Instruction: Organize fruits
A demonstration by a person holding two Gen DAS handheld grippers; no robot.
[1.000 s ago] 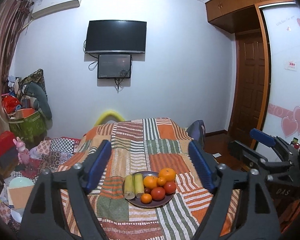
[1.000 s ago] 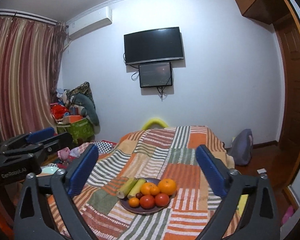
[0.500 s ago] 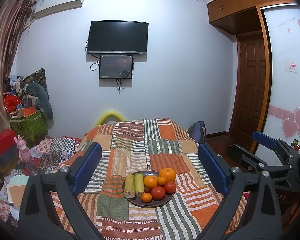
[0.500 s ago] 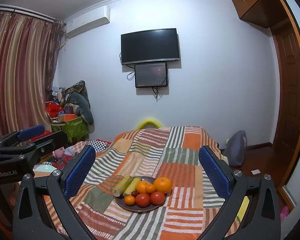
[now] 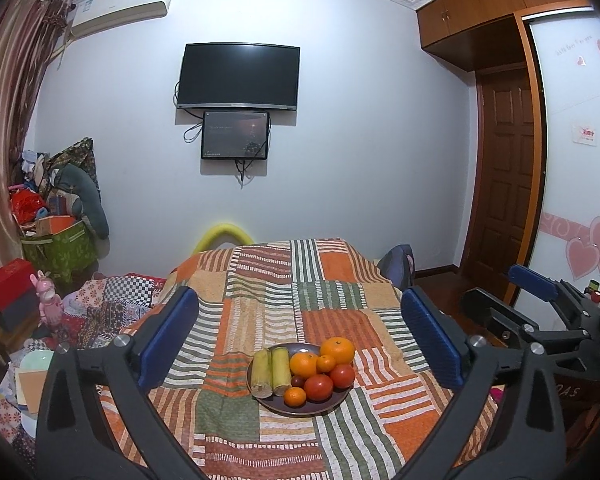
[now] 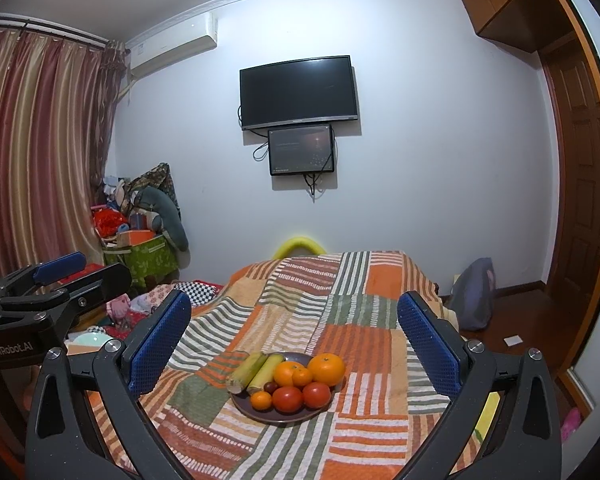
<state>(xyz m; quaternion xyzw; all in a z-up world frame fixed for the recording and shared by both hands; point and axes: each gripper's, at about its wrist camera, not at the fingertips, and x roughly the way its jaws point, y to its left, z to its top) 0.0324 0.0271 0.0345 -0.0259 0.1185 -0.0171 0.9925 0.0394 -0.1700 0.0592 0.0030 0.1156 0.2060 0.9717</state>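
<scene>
A dark round plate (image 5: 284, 409) (image 6: 244, 407) sits on the patchwork-covered table (image 5: 260, 288) (image 6: 364, 336). It holds two green-yellow stalk pieces (image 5: 271, 370) (image 6: 256, 372), several oranges (image 5: 337, 350) (image 6: 326, 369), two red tomatoes (image 5: 318, 387) (image 6: 287, 398) and a small dark fruit. My left gripper (image 5: 298, 338) is open and empty, above and short of the plate. My right gripper (image 6: 294, 338) is open and empty too, also short of the plate. Each gripper shows at the edge of the other's view.
A TV (image 5: 239, 77) and a small screen hang on the far wall. Clutter, boxes and a green bin (image 5: 60, 248) fill the left floor. A wooden door (image 5: 504, 184) and a wardrobe stand right. A bag (image 6: 474, 300) lies beside the table.
My left gripper has opened wider. Both grippers have shifted slightly and the plate sits a little lower in both views.
</scene>
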